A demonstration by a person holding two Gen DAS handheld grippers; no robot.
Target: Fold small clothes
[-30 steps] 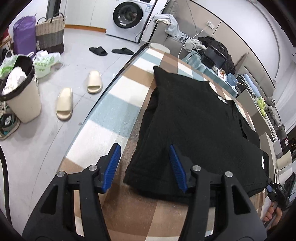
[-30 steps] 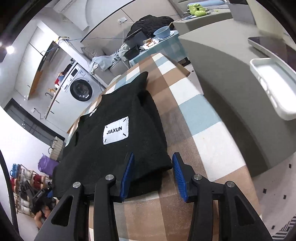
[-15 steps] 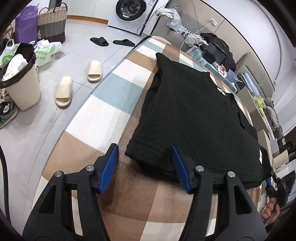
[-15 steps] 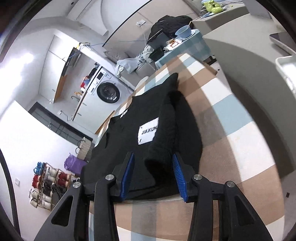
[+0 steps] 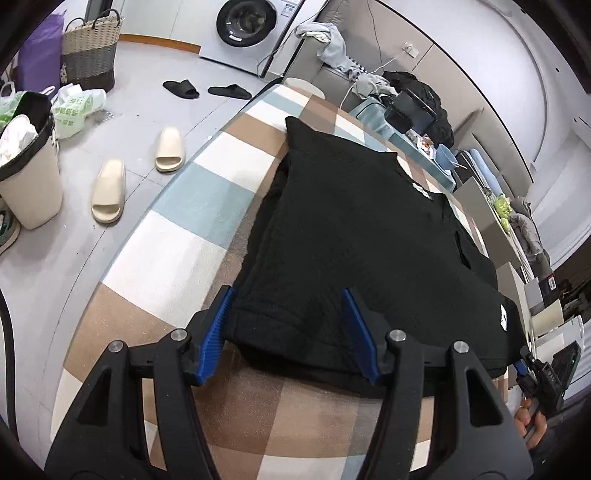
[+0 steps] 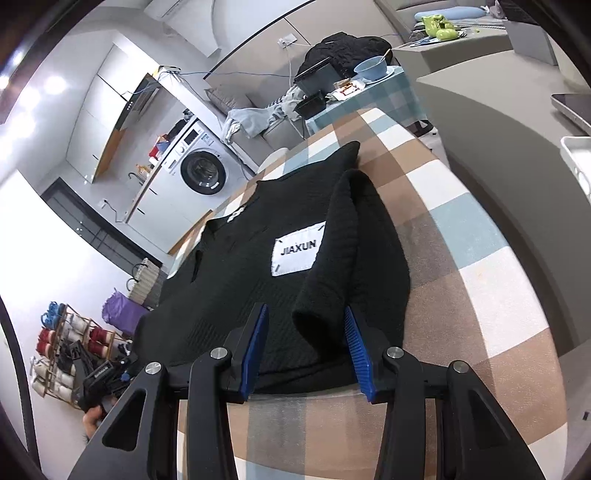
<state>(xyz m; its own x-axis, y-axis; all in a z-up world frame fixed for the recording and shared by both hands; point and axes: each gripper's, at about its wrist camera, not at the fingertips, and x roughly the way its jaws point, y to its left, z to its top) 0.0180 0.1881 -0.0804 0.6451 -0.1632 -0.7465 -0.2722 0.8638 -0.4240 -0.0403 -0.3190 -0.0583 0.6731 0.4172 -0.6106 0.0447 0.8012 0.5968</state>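
Below, my half-open left gripper (image 5: 288, 332) and right gripper (image 6: 304, 347) straddle the black garment (image 5: 354, 236) on the checked tabletop (image 5: 177, 243); far left, a bin (image 5: 27, 173) holds white waste.

Your black knit garment (image 5: 354, 236) lies on the checked tablecloth (image 5: 177, 236); the white washing machine (image 5: 251, 26) stands beyond.

We count one black garment (image 5: 362, 236) on one checked table (image 5: 177, 236), two grippers, left (image 5: 288, 332) and right (image 6: 304, 345), one washing machine (image 5: 247, 22), two beige slippers (image 5: 138, 173), two black slippers (image 5: 205, 89) and one woven basket (image 5: 88, 55)
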